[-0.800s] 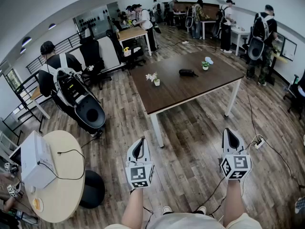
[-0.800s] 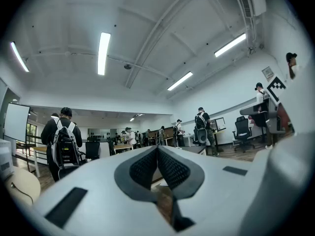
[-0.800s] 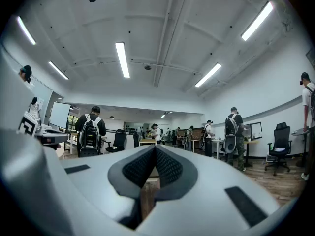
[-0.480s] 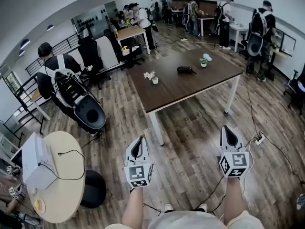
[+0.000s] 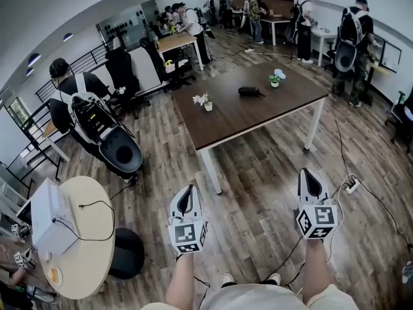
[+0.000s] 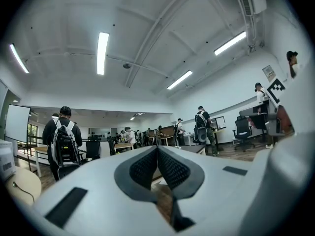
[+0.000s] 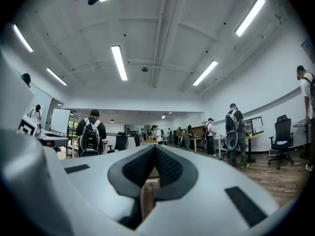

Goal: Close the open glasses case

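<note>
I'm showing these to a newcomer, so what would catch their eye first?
First come the white left gripper and right gripper, held low in the head view, jaws together and empty. Beyond them stands a big dark table with a small dark glasses case near its far side, one potted plant to the case's left and another to its right. At the left, a person wears a bulky backpack.
</note>
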